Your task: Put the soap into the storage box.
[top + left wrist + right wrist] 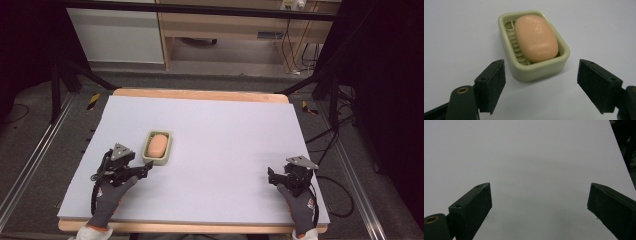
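Note:
A peach-coloured soap bar [157, 145] [535, 38] lies in a pale green soap dish [148, 157] [534, 71] on the left half of the white mat. My left gripper [145, 170] [541, 85] is just short of the dish's near end, jaws wide open with nothing between them, apart from the dish. My right gripper [270, 176] [539, 210] rests at the mat's front right, jaws wide open over bare mat [529, 157].
The white mat [225, 135] covers a wooden table [200, 94]. Gloved hands hold both grippers from the front edge. Cables [335, 195] trail off the right side. A dark frame and floor surround the table, with wooden furniture [225, 30] behind.

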The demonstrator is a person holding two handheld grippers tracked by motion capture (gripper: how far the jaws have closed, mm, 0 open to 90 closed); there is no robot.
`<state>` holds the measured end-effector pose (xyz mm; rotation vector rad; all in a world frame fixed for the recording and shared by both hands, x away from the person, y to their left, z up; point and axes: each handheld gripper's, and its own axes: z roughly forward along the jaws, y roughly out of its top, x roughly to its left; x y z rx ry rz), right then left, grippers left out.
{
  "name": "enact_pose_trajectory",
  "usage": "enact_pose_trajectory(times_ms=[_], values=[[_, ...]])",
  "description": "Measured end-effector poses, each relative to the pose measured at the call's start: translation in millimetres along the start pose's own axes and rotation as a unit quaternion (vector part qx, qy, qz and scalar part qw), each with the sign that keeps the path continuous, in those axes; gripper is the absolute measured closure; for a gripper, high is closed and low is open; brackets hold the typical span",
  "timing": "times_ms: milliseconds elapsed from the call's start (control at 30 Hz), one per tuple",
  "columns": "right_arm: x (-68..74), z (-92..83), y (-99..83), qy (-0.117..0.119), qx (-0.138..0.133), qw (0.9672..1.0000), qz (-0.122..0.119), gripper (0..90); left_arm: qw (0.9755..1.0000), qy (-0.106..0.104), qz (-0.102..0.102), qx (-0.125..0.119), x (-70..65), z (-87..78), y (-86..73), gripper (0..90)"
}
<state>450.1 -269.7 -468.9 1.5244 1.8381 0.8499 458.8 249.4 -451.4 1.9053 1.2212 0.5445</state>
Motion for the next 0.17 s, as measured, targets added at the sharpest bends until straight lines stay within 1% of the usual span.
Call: enact_pose_trajectory(times_ms=[100,167], values=[[-2.5,-0.3,-0.4,-0.004,0.0,1.0,-0.002,6.0,1.0,0.004,-0.006,0.001,4.9,-6.3,-7.7,21.9],[-3.6,-0.7,-0.4,-0.005,0.001,1.0,0.003,6.0,0.9999,0.006,-0.008,0.001,7.1,-8.6,-10.1,21.9]])
